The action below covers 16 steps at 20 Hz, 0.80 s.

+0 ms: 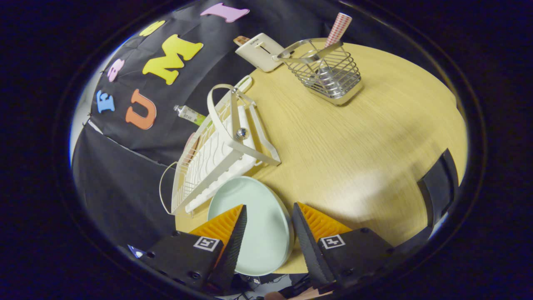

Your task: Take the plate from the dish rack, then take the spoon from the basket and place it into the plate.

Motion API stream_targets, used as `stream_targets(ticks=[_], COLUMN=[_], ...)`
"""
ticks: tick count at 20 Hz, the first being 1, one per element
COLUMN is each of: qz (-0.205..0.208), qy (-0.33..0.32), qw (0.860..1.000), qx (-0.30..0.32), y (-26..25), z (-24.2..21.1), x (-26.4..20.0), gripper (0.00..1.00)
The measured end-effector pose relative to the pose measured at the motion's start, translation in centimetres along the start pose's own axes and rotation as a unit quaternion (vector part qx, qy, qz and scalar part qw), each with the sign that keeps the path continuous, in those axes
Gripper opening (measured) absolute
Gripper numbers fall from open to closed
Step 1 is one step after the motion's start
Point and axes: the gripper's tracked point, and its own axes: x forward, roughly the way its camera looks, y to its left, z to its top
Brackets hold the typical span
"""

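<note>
The gripper (268, 206) has its two fingers spread apart, clamped on nothing. The plate (260, 225), pale green and round, lies on the wooden table (374, 137) in the gap between the fingers. The left finger overlaps the plate's left part in the view; the right finger sits at the plate's right rim. Actual contact between either finger and the plate cannot be determined.

The dish rack (220, 154), white, stands at 11 o'clock from the fingertips, just beyond the plate, its near corner close to the plate's far rim. The rack appears tilted in the view, and a small shiny ball (241, 133) sits on its frame.

The wire basket (329, 73) stands at 1 o'clock, well beyond the fingers, near the far edge of the table. A handle with a red-and-white checked pattern (338, 29) protrudes from its top; the spoon's bowl is not discernible through the wires.

A white rectangular box (260, 52) lies just beside the basket, at its 9 o'clock. A small tube (189, 114) lies beyond the rack, at the table's edge against the booth wall. A dark object (437, 187) occupies the table at 3 o'clock from the fingers
</note>
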Motion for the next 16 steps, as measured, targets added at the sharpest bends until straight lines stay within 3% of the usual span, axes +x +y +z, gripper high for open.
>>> stream_targets(ticks=[4, 6, 8, 10, 12, 16], qz=[0.003, -0.004, -0.026, -0.06, -0.084, -0.112], qy=[-0.058, -0.107, -0.184, -0.26, -0.307, -0.348], qw=[0.996, 0.986, 0.965, 0.936, 0.911, 0.883], qx=[-0.072, -0.124, -0.183, -0.231, -0.262, -0.295], y=[0.5, 0.3, -0.6, -2.2, -3.7, -6.9], z=[1.8, 3.4, 6.1, 8.8, 10.7, 13.8], x=[-2.6, -4.9, -7.7, -10.6, -12.6, -13.5], gripper=[0.81, 0.86, 0.88, 0.97, 1.0, 1.0])
